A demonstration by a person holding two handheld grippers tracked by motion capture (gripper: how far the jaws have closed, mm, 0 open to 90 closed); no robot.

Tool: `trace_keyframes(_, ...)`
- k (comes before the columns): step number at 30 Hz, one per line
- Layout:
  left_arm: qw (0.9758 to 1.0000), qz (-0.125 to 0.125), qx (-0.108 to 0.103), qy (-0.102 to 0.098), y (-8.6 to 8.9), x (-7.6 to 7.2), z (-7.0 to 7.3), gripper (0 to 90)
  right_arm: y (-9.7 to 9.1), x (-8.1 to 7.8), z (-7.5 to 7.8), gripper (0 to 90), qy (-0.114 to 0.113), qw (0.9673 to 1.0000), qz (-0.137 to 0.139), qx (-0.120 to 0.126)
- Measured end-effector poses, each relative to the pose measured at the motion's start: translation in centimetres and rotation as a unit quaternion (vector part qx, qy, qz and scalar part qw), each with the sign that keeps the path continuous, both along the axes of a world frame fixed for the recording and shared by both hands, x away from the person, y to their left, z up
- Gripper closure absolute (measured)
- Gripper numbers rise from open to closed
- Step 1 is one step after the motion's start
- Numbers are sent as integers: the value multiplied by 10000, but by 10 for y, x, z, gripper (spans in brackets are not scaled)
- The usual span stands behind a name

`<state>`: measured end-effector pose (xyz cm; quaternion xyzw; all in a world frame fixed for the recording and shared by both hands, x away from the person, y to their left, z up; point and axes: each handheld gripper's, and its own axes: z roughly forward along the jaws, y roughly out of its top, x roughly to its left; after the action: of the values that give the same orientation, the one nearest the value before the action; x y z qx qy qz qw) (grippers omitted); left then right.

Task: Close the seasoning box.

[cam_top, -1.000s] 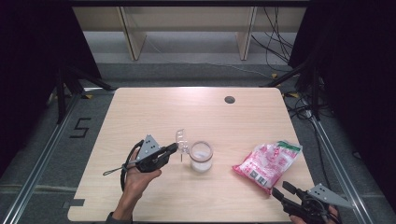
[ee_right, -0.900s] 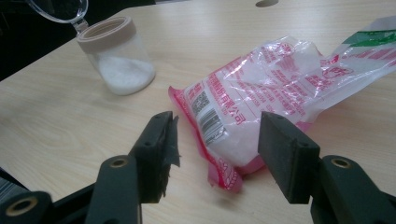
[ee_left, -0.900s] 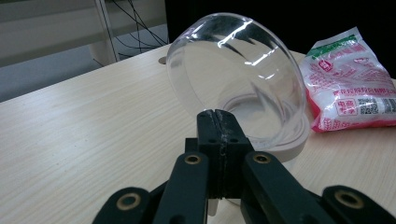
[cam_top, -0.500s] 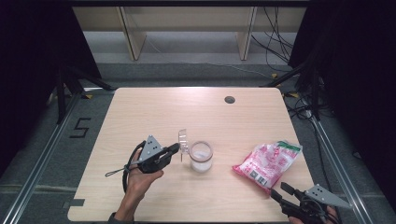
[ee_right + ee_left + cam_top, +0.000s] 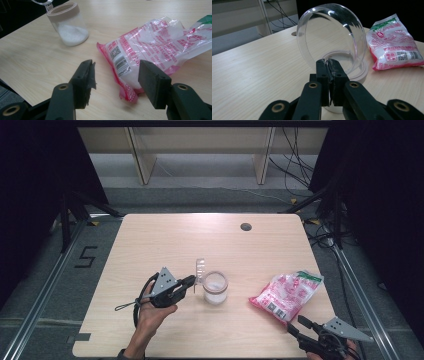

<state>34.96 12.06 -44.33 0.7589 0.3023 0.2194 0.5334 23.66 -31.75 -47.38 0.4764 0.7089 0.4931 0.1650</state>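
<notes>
Left tongs (image 5: 328, 62) pinch my clear round hinged lid (image 5: 329, 37) upright, uncovering the beige-collared jar (image 5: 215, 288); right tongs (image 5: 116, 75) gape before the pink bag (image 5: 155, 47).

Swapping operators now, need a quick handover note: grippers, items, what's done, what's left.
Left gripper: jaws pinch the rim of the clear lid, held upright over the jar; they have just been easing open slightly.
Right gripper: open, empty, aimed at the pink bag, not touching it.
Jar: mid-table, open, some white granules inside. Bag lies to its right.
Done: lid off.
Left, likely: pick up the bag, pour into the jar, put the lid back.
</notes>
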Motion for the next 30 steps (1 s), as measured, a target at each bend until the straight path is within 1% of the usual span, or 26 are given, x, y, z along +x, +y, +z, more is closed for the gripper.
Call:
trace_keyframes(1, 10000, -24, -38, 15, -2, 0, -1, 853, 2, -1, 0, 462, 90, 9999, -22, 80)
trace_keyframes(2, 10000, -47, 35, 11, -2, 0, -1, 846, 2, -2, 0, 461, 90, 9999, -28, 81)
trace_keyframes(3, 10000, -71, -10, 40, -3, 0, -2, 840, 4, 0, -2, 460, 7, 9999, 15, 148)
trace_keyframes(5, 9999, -104, -7, 27, -4, 0, -3, 826, 3, 1, -2, 460, -52, 10000, 73, -36)
trace_keyframes(7, 9999, -127, 36, 41, -3, -2, -2, 804, 3, 1, -3, 459, -39, 9999, 100, -35)
trace_keyframes(9, 9998, -198, -39, 76, -3, -2, -2, 774, 3, 1, -2, 459, 16, 9999, 136, -59)
trace_keyframes(10, 9997, -212, -42, 89, -2, -3, -1, 757, 3, 2, -3, 459, -53, 9999, 138, -29)
trace_keyframes(11, 9996, -196, -124, 140, -2, -4, -2, 739, 3, 2, -3, 459, -73, 9999, 133, -2)
trace_keyframes(12, 9995, -213, -144, 158, -2, -5, -1, 722, 3, 2, -3, 459, -77, 9999, 130, -8)
trace_keyframes(13, 9995, -237, -134, 166, -2, -6, -1, 702, 3, 1, -2, 459, -24, 9999, 144, -40)
trace_keyframes(15, 9991, -379, -74, 183, -2, -7, -1, 657, 2, 2, -3, 458, -118, 9998, 143, -83)
trace_keyframes(16, 9987, -423, -152, 229, -2, -8, -2, 640, 2, 2, -3, 458, -102, 9998, 142, -102)
trace_keyframes(17, 9988, -426, -120, 199, -1, -10, -3, 629, 3, 2, -4, 456, -136, 9998, 128, -79)
trace_keyframes(18, 9985, -474, -120, 236, -1, -11, -3, 612, 3, 2, -4, 452, -120, 9998, 133, -99)
trace_keyframes(19, 9985, -456, -152, 279, -1, -12, -4, 596, 5, 1, -3, 444, 28, 10000, 93, 20)
trace_keyframes(20, 9984, -469, -107, 292, 0, -14, -5, 577, 3, 1, -4, 435, 72, 9999, 148, -46)
trace_keyframes(21, 9983, -506, -96, 257, 0, -15, -5, 566, 3, 3, -5, 431, -11, 9996, 241, -110)
trace_keyframes(22, 9982, -532, -95, 255, 1, -16, -5, 554, 6, 0, -4, 428, 251, 9996, 103, 82)
trace_keyframes(23, 9980, -532, -145, 321, 1, -18, -6, 537, 6, 1, -5, 422, 170, 9998, 104, 31)
trace_keyframes(24, 9978, -554, -140, 343, 1, -19, -7, 520, 4, 3, -6, 416, -46, 9998, 180, -121)
trace_keyframes(25, 9975, -572, -144, 378, 1, -21, -9, 508, 4, 4, -6, 410, -101, 9996, 205, -136)
trace_keyframes(26, 9975, -590, -99, 375, 2, -22, -10, 498, 5, 3, -6, 402, 24, 9998, 197, -51)
trace_keyframes(27, 9973, -640, -65, 350, 2, -23, -12, 485, 6, 4, -7, 394, 34, 9997, 237, 18)
trace_keyframes(28, 9974, -619, -10, 377, 2, -24, -13, 469, 6, 3, -7, 384, 54, 9997, 240, -20)
trace_keyframes(29, 9967, -690, -3, 426, 1, -26, -15, 450, 6, 4, -7, 371, 26, 9996, 295, -1)
trace_keyframes(30, 9964, -720, 1, 453, 1, -27, -17, 438, 7, 3, -6, 369, -8, 9994, 335, 117)
